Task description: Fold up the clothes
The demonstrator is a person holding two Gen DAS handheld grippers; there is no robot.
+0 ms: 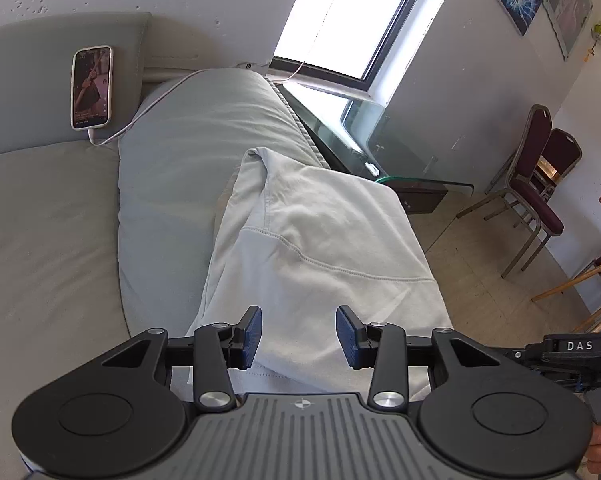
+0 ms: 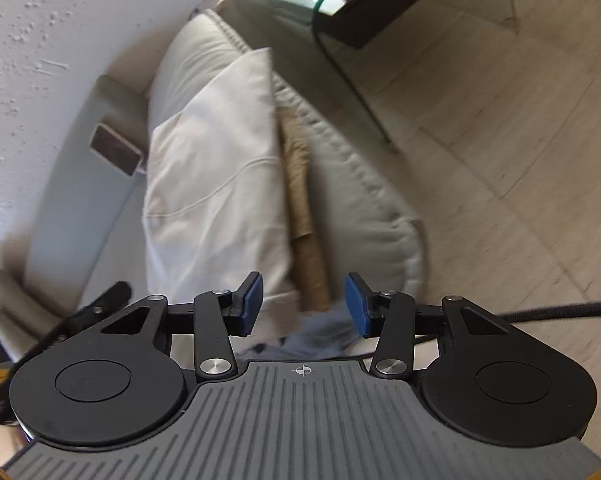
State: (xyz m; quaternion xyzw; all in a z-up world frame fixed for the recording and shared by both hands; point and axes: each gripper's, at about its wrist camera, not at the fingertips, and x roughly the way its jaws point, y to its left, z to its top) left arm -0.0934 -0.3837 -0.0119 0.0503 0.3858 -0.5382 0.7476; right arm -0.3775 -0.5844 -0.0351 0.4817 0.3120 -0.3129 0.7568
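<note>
We hold the left gripper [image 1: 298, 336] and right gripper [image 2: 303, 305] released (nothing pinched) over the pale garment [image 1: 324, 240], stretching toward twelve o'clock, apparently choosing grasps.

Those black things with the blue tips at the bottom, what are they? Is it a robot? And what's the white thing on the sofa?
It's not a robot by itself. A person holds one grabbing tool in each hand, and each tool has a camera looking along its two blue-tipped fingers. One picture comes from the left tool, the other from the right tool. Both are open and holding nothing. The white thing is a piece of clothing, already partly folded, lying on the grey sofa. A phone leans against the sofa's back, plugged into a white cable. The right picture is blurry.
</note>
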